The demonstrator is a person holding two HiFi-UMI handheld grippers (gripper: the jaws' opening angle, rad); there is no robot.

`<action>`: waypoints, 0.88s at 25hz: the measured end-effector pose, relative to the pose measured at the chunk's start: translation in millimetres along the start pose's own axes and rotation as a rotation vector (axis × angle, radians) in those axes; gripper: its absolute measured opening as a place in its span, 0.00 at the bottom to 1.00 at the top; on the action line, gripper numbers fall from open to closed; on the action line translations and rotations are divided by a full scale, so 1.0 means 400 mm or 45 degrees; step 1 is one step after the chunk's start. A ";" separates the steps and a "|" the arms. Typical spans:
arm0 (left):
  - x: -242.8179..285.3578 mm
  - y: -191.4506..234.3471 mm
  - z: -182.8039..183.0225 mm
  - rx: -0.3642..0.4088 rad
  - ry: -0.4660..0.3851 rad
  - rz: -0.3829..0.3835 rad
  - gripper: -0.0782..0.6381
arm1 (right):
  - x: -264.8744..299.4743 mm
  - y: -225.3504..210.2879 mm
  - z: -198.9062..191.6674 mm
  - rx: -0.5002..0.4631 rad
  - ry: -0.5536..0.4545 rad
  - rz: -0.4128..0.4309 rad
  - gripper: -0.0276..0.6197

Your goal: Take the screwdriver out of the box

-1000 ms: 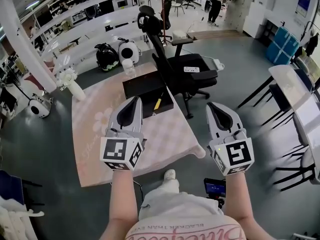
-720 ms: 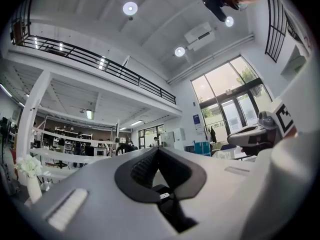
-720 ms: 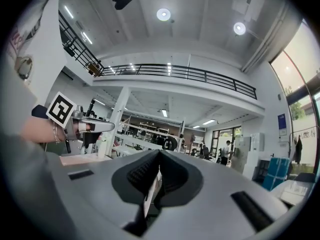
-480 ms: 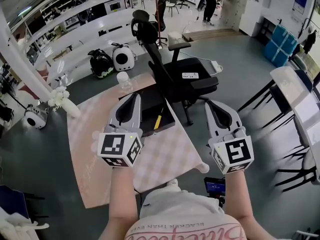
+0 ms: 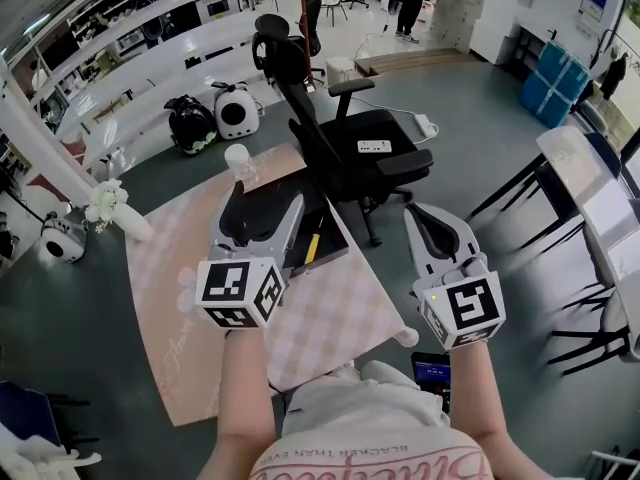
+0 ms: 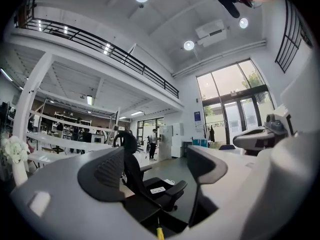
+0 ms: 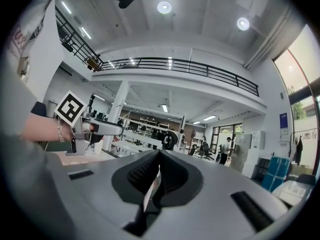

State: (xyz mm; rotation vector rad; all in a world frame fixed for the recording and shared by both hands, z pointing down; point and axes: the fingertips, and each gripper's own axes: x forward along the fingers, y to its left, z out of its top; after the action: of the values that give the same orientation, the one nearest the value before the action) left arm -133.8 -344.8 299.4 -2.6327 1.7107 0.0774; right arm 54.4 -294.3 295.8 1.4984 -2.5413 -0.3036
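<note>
A black open box (image 5: 330,230) sits at the far end of the pink checked table (image 5: 330,318), with a yellow-handled screwdriver (image 5: 311,249) lying in it. My left gripper (image 5: 262,203) hovers level over the box's left side, its jaws opening wide with nothing between them. In the left gripper view the left gripper (image 6: 155,170) frames the box (image 6: 145,209), and the screwdriver's yellow tip (image 6: 160,232) shows below. My right gripper (image 5: 415,213) is shut and empty, off the table's right edge, beside the box. The right gripper (image 7: 159,154) shows its pads together.
A black office chair (image 5: 350,148) stands just behind the box. A clear bottle (image 5: 240,163) is at the table's far edge, and a white vase with flowers (image 5: 110,208) at its left. White desks stand at the right (image 5: 590,188).
Both grippers have moved forward towards the box. The left gripper's jaws, shut before, now stand wide apart. The right gripper has stayed shut.
</note>
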 end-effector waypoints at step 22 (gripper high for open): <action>0.126 -0.022 -0.335 -0.163 0.674 -0.111 0.64 | 0.108 -0.080 -0.181 0.109 0.176 0.090 0.05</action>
State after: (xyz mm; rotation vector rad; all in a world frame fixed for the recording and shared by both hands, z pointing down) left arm -100.1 -390.8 430.8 -3.0114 1.7514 -0.5797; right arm 79.2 -353.4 359.0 1.4021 -2.5190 -0.0791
